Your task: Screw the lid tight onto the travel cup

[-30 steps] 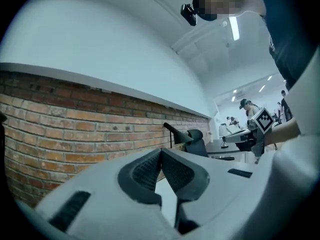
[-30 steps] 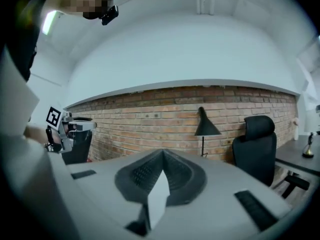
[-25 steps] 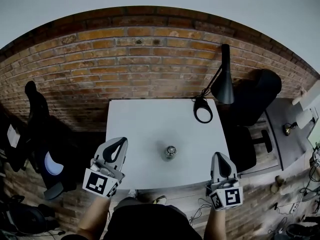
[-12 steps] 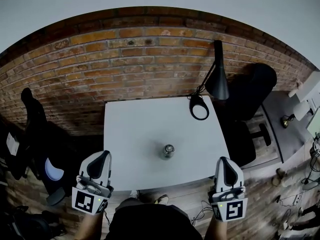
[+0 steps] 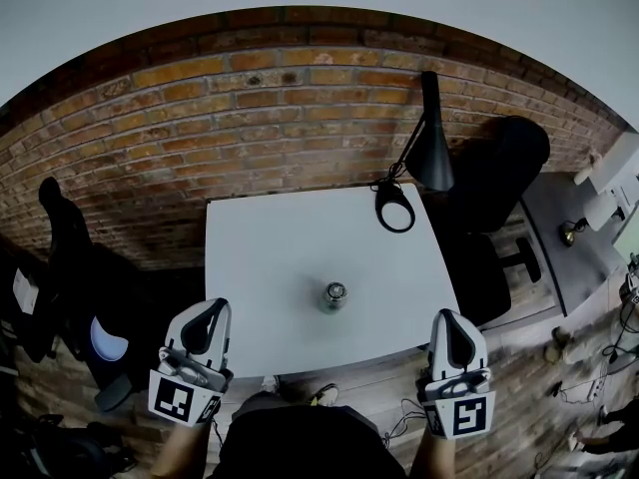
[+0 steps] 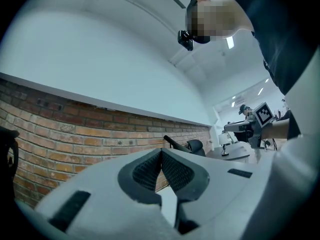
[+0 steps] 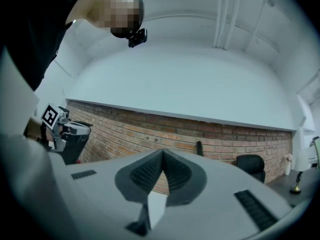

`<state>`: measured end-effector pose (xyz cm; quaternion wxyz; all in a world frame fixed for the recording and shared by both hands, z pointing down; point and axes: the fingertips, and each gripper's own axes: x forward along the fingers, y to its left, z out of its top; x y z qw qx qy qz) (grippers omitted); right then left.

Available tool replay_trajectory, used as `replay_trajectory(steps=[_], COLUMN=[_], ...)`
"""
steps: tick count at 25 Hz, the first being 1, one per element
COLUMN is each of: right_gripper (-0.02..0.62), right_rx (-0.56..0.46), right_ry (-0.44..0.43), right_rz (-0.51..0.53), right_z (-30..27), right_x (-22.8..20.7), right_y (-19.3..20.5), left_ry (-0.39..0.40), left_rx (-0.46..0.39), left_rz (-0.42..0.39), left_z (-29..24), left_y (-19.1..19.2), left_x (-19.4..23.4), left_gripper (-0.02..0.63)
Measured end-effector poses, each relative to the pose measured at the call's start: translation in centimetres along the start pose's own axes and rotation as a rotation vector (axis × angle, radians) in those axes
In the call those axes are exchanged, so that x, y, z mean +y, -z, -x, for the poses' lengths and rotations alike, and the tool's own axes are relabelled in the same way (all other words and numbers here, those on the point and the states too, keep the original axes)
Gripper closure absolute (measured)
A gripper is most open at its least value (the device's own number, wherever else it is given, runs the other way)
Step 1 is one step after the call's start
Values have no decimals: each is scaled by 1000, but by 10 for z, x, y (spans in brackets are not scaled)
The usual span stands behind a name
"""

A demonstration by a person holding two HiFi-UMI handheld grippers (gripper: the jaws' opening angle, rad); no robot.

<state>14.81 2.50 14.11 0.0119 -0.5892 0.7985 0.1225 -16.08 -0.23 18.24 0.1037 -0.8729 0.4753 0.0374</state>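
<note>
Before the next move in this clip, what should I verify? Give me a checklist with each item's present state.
1. Left claw empty: ok, nothing between its jaws.
2. Right claw empty: ok, nothing between its jaws.
3. Claws open enough to take hold: not ok, both are shut.
4. Travel cup upright on the table: ok, it stands near the middle, apart from both claws.
5. Lid seated and tight: cannot tell, the cup's top is too small in the head view.
6. Lamp out of the way: ok, it stands at the far right corner, away from the cup.
</note>
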Motion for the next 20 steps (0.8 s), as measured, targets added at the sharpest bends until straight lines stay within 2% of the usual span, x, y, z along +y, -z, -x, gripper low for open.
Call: replay_trajectory(steps=[9, 12, 20], right_gripper=[581, 581, 581], right_rx=[17, 27, -19], right_ry=[-7, 3, 17], right_rz=[22, 25, -8], right_z=[5, 5, -3], right_x=[0, -2, 4], right_y=[8, 12, 4], left_ry=[-18, -36, -26], left_rx=[-25, -9, -32], left_rz=[-8, -2, 5], left_z=[4, 3, -10], left_y=[-4, -1, -5], left_x=[-3, -2, -10], left_gripper=[583, 583, 583])
